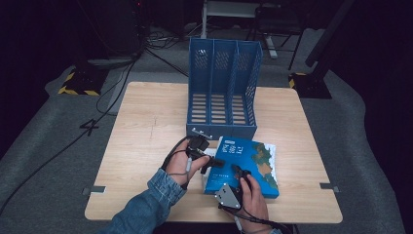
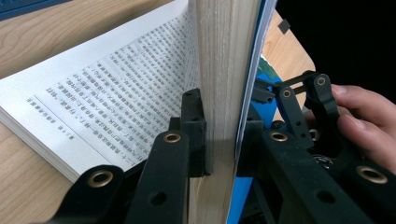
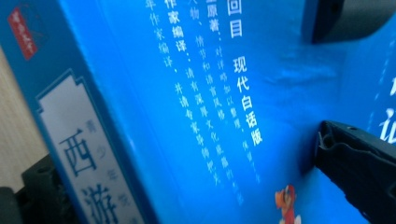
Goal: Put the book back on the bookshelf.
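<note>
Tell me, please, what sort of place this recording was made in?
Probably a lab or recording studio, not an office: a lone wooden table on grey floor covering, cables trailing across it, and hazard-striped stand bases against a dark surround.

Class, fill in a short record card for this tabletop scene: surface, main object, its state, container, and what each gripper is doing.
surface: wooden table
main object: blue book
book state: part open, printed pages showing
container: blue file rack, three slots, behind the book
left gripper: shut on a thick block of pages and the cover
right gripper: at the book's near edge, on its cover
</note>
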Available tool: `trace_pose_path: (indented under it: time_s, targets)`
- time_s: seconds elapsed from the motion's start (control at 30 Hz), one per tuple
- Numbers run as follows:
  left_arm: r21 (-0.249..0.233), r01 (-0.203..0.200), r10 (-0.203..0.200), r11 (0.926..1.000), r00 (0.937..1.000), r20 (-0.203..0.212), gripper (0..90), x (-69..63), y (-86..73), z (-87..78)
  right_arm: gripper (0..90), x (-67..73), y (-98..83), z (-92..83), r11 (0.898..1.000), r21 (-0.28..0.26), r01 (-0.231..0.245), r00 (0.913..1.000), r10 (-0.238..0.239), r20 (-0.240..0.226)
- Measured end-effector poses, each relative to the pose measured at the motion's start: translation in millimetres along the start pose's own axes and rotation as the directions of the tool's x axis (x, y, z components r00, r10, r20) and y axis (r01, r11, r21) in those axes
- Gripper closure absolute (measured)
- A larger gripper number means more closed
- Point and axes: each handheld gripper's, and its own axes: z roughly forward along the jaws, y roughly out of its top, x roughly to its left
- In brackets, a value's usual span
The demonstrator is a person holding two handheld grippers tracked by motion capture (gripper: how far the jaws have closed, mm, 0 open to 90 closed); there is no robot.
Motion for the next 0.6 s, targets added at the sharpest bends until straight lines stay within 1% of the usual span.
trace_pose_path:
  time_s: [0.03,0.07,0.13,0.17,0.27,0.43,0.6]
  targets:
    - [-0.001,0.0,0.0,1.0,1.0,-0.005,78.8,-0.2,0.0,0.5,0.0,0.0,0.0,0.0,1.0,0.0,0.0,1.0,0.0,0.0]
    - [0.002,-0.001,0.001,1.0,1.0,-0.008,78.8,-0.4,0.1,0.8,0.0,0.0,-1.1,1.0,1.0,-0.011,0.002,1.0,-0.002,0.003]
    - [0.002,0.001,-0.001,1.0,0.9998,-0.022,78.6,-1.3,-0.8,3.7,0.2,0.7,-4.4,4.9,0.999,-0.043,-0.006,0.9995,0.007,0.031]
    - [0.002,0.001,-0.001,1.0,0.9998,-0.022,78.7,-1.3,-0.8,3.7,0.2,0.7,-4.4,4.9,0.999,-0.043,-0.006,0.9995,0.007,0.031]
    - [-0.004,0.001,-0.001,1.0,0.9998,-0.02,78.6,-0.7,-1.0,4.1,0.0,0.1,-6.9,6.3,0.998,-0.065,-0.02,0.9993,0.022,0.031]
    - [-0.02,-0.008,0.007,0.9998,0.9995,-0.029,78.7,-1.4,-2.2,5.1,0.0,1.7,-8.6,8.1,0.996,-0.081,-0.044,0.9978,0.048,0.045]
    - [-0.028,-0.018,0.017,0.9994,0.9991,-0.038,78.6,-0.2,-3.5,6.1,0.5,-0.1,-9.2,8.9,0.995,-0.079,-0.06,0.9976,0.062,0.03]
